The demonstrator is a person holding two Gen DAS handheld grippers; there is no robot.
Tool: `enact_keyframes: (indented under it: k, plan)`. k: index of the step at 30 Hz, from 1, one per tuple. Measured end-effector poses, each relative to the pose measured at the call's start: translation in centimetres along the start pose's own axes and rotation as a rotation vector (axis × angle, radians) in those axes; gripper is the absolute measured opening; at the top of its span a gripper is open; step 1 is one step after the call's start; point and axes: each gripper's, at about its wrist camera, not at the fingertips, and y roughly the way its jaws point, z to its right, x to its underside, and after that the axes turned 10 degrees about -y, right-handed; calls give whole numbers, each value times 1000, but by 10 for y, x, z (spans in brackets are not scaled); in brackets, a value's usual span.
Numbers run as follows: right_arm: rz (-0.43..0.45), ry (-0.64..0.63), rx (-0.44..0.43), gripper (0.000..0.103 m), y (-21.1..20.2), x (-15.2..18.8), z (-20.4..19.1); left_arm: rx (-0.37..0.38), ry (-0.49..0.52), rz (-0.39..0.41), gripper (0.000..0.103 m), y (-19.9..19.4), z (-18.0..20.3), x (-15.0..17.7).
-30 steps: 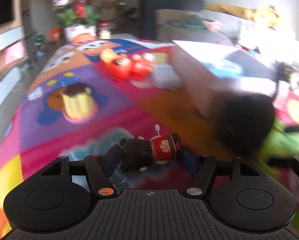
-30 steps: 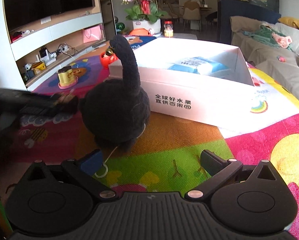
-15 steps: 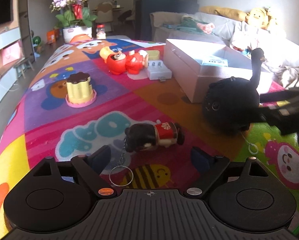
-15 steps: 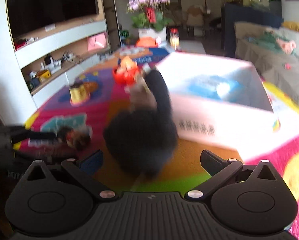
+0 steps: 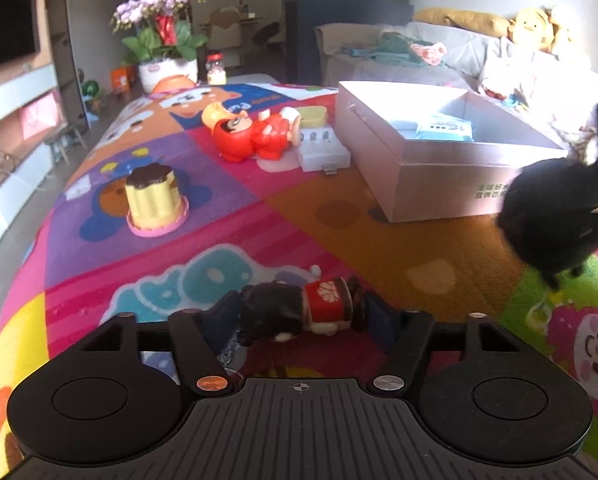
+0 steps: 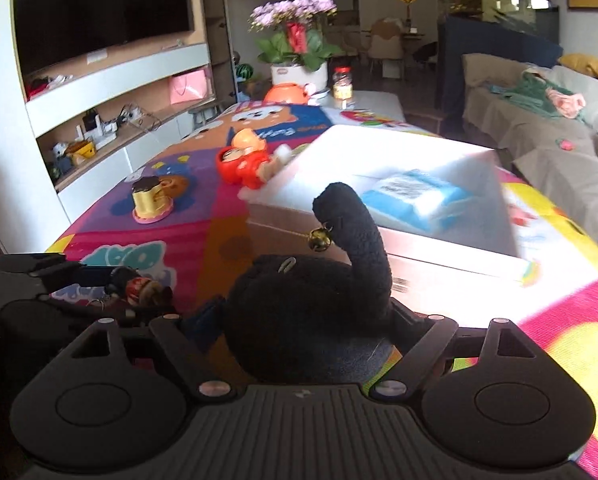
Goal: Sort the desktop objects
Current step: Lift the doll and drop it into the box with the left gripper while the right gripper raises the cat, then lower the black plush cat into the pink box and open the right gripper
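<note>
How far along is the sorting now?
Done: only a blue packet lies in the white box. In hand: the left hand-held gripper grips a small figurine; the right hand-held gripper grips a black plush. Left: pudding toy, red doll.

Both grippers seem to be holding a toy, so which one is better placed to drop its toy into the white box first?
Right, probably. The right gripper clamps the black plush swan beside the white box. The left gripper holds its small figurine farther away.

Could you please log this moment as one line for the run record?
left gripper: shut on keychain doll | right gripper: shut on black plush | white box: open
</note>
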Motion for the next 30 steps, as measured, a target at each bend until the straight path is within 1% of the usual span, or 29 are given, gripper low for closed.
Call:
enact_keyframes:
  k: [3,5,7,10,13,16,17,19,21,22,24,26,30]
  plan:
    - [40,26,32,84,-26,4,20,38,11,32,70,-17,10,-8]
    - [105,46,66,84,-52,4,34,79,44,107,70,-38,21,-22]
    - [192,73,102,84,-78,0,47,114,87,205,70,-60,35,-39]
    - [322,107,159,84,-111,-3,59,144,147,323,70,-78,56,-66]
    - [408,117,197,84,-129,0,65,145,183,389,70,-73,78,-90]
    - [439,132,216,84,-133,4,69,167,186,404,71,-53,96,-109]
    - [437,139,215,84,-133,5,71,174,188,402,71,-45,101,-114]
    - [421,147,219,84,-129,6,75,180,176,360,78,-30,104,-119]
    - [412,153,226,84,-128,7,78,192,128,315,92,-25,96,-116]
    - [409,153,228,84,-127,8,79,203,114,299,95,-25,91,-110]
    - [401,153,230,84,-126,7,85,190,113,267,96,-25,79,-93]
    - [381,163,214,84,-120,4,90,153,103,219,96,-19,66,-74]
    - [334,197,121,84,-91,-20,101,104,25,101,96,0,33,-46]
